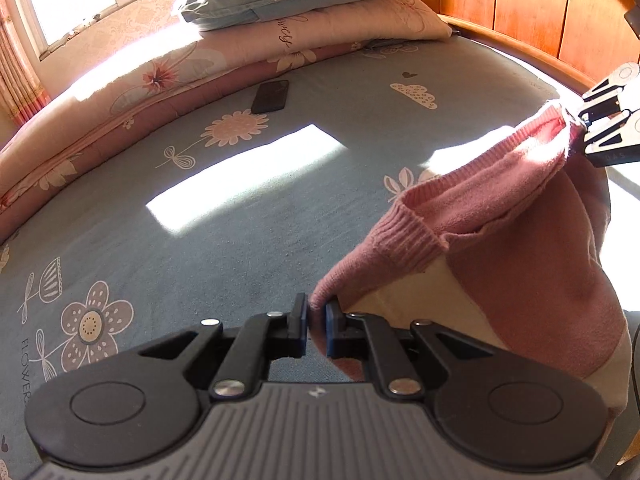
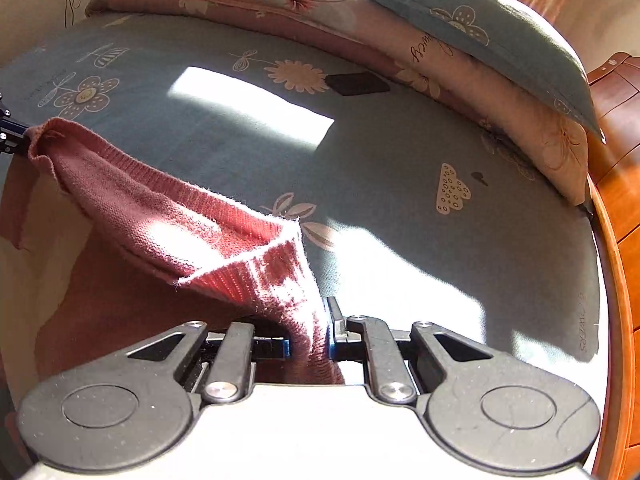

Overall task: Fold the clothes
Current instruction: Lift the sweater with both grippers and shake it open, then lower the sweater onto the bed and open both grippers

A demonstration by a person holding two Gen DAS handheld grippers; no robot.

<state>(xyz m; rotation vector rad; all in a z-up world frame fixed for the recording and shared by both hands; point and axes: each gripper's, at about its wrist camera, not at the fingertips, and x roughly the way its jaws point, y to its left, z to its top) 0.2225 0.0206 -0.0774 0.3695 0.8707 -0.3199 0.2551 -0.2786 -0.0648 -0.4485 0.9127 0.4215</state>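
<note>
Ribbed pink knit sweater [image 1: 480, 216] slung between left gripper [image 1: 317, 320] and right gripper [image 2: 308, 332], both clamped on its edge.

My two wrist views, low over the bed [image 1: 240, 208], facing the pillows [image 2: 480, 20], sharing the phone [image 1: 271, 96].

"FLOWERS" on blue bedsheet [image 1: 240, 168]
</note>
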